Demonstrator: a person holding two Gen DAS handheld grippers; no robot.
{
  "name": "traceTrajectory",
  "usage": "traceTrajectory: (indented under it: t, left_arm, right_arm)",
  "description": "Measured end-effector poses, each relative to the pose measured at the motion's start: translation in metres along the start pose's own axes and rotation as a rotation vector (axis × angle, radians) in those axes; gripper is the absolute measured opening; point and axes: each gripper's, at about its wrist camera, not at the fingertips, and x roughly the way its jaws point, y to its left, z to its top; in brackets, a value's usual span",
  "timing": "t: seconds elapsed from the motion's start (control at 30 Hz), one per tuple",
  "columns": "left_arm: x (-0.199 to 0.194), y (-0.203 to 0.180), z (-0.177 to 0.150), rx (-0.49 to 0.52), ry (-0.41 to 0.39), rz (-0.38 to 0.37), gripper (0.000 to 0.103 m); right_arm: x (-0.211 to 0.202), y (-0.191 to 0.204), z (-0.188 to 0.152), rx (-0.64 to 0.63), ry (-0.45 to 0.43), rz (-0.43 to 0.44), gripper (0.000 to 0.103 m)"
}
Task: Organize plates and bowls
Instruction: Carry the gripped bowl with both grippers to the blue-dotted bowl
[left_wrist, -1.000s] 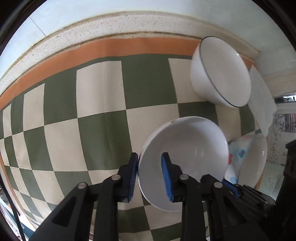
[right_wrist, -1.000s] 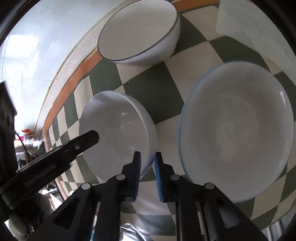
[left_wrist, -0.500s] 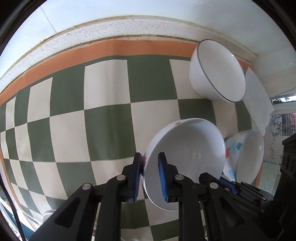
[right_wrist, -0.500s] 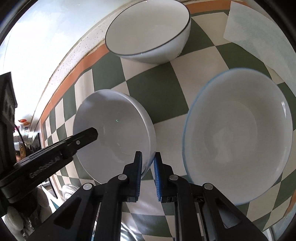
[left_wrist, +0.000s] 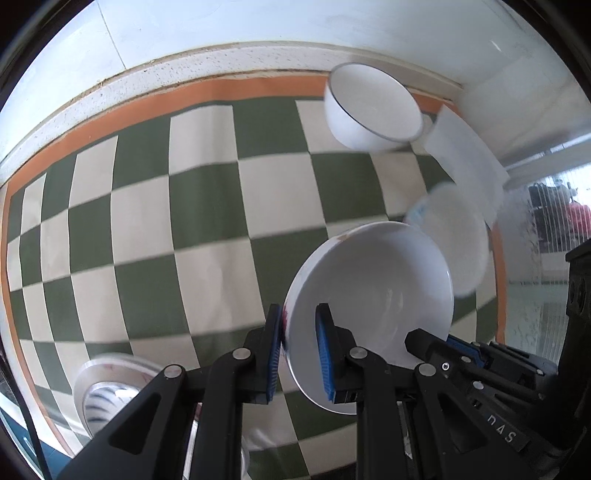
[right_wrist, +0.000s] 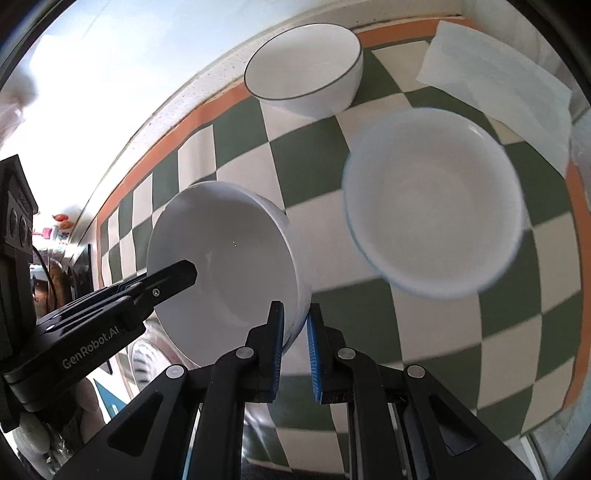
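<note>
A plain white bowl is seen gripped by its rim from two sides and held tilted above a green-and-cream checked tablecloth. The left gripper is clamped on the near edge, one blue pad inside the bowl and one outside, while the right gripper is pinched narrowly on the opposite edge. Just beside it, a blue-rimmed bowl is shown resting on the cloth, with a black-rimmed white bowl farther back by the orange border. A white paper sheet is laid near the corner, and a striped dish is glimpsed low at the cloth's edge.
</note>
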Motion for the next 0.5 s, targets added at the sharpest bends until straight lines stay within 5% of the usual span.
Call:
traceTrajectory:
  t: [0.5]
  left_arm:
    - [0.018,-0.024,-0.069,0.047,0.057,-0.028,0.016]
  right_arm:
    - [-0.017,-0.044,-0.089,0.004,0.039,-0.030,0.014]
